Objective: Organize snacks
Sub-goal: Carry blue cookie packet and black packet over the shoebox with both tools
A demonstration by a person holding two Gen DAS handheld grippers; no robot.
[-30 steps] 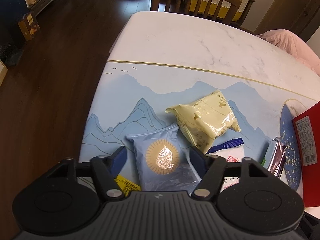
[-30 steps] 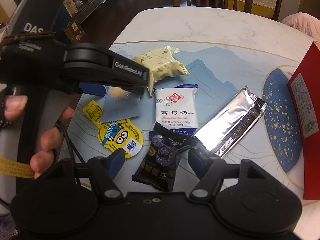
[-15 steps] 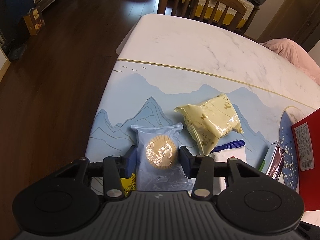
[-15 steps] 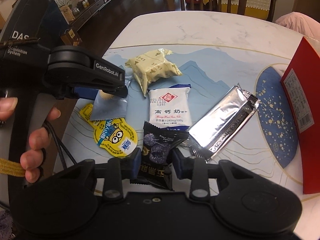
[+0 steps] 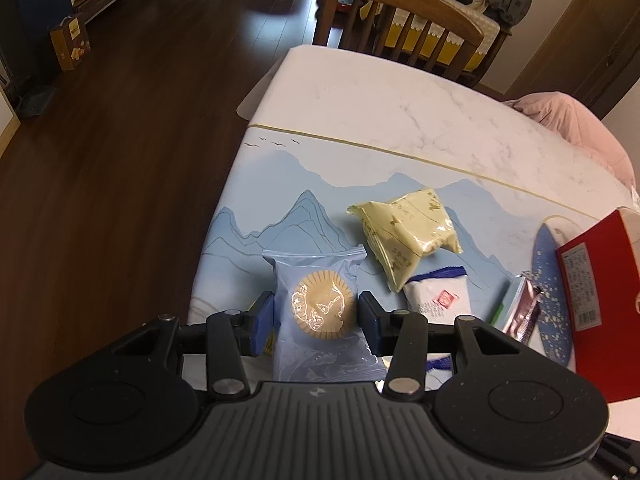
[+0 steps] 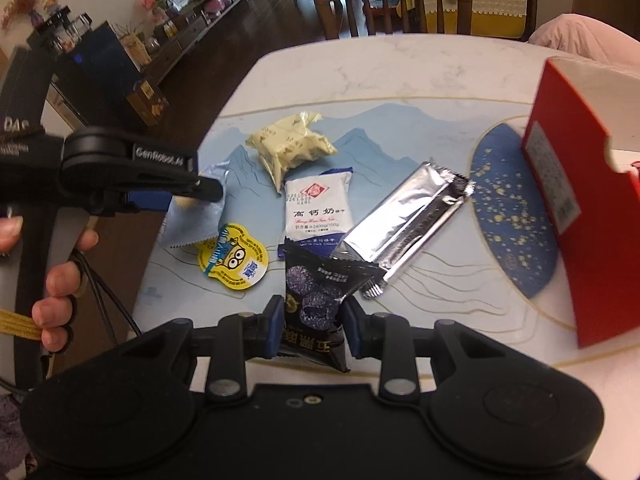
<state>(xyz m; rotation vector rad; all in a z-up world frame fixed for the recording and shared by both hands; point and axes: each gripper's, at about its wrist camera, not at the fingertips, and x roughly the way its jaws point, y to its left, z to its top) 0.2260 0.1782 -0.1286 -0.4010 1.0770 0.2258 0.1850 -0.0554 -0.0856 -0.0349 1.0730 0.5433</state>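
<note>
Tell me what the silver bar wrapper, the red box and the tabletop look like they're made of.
Silver bar wrapper: metallised foil film by the look; mirror-bright creases, crimped ends. Red box: seemingly coated cardboard, with a white raw edge on the cut rim and a printed label. Tabletop: grey-veined white, like marble or an imitation; can't tell which.

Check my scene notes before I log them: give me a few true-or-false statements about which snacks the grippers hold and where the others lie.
1. The left gripper is shut on the pale blue packet. True.
2. The right gripper holds the silver foil bar. False: its jaws clamp the black packet; the bar lies on the table mat.
3. The cream-yellow packet lies beyond the white milk packet. True.
4. The red box lies flat at the table's left edge. False: it stands at the right.
5. The yellow cartoon cup lid is inside the red box. False: it lies on the mat.
</note>
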